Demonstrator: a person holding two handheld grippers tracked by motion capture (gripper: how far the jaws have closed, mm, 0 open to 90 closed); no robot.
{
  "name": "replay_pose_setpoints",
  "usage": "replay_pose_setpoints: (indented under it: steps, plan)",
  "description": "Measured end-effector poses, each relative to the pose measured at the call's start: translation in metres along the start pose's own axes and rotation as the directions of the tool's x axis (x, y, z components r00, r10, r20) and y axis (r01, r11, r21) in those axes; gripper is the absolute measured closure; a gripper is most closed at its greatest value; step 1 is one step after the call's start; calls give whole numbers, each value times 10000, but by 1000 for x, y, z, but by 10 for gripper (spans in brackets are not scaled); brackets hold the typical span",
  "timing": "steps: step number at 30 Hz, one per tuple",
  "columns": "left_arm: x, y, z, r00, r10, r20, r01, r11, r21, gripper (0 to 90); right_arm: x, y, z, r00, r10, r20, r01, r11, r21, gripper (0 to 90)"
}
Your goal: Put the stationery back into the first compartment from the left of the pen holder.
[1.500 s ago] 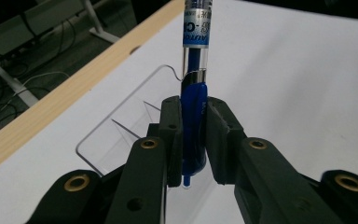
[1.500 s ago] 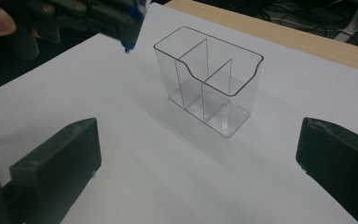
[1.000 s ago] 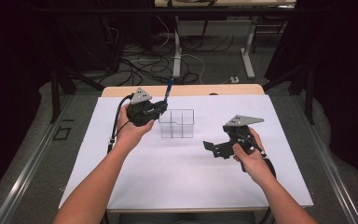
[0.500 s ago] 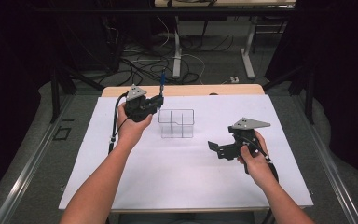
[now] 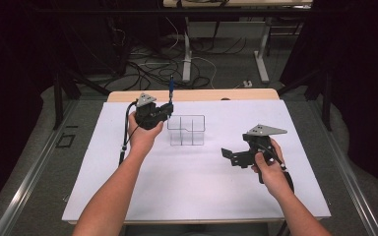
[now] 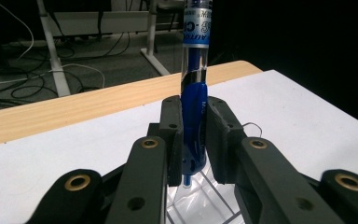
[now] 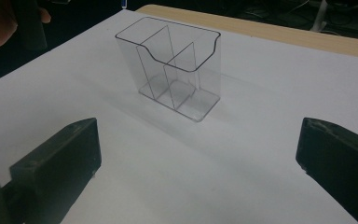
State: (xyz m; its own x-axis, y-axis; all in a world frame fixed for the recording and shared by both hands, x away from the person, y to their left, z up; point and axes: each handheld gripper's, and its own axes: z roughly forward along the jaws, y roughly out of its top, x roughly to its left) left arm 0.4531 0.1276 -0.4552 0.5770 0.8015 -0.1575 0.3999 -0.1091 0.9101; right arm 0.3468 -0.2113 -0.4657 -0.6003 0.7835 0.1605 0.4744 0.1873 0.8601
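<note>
Partial white lettering "AUTO" on the blue pen's (image 6: 194,88) barrel

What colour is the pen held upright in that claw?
Blue, with a clear upper barrel; the pen shows best in the left gripper view.

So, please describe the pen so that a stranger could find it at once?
On the white table, look left of the clear organizer, where the left gripper is. The pen stands upright between its jaws: blue, with a transparent barrel.

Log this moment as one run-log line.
left gripper: shut on blue pen, upright | clear plastic divided holder: empty | right gripper: open
</note>
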Motion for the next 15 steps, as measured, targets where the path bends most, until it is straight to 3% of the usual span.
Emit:
replay_pose_setpoints:
  steps: [15]
  plan:
    - [0,-23,10,9997,-229,27,228,9991,364,782,-5,-3,1,9999,138,-42,-138,9999,27,0]
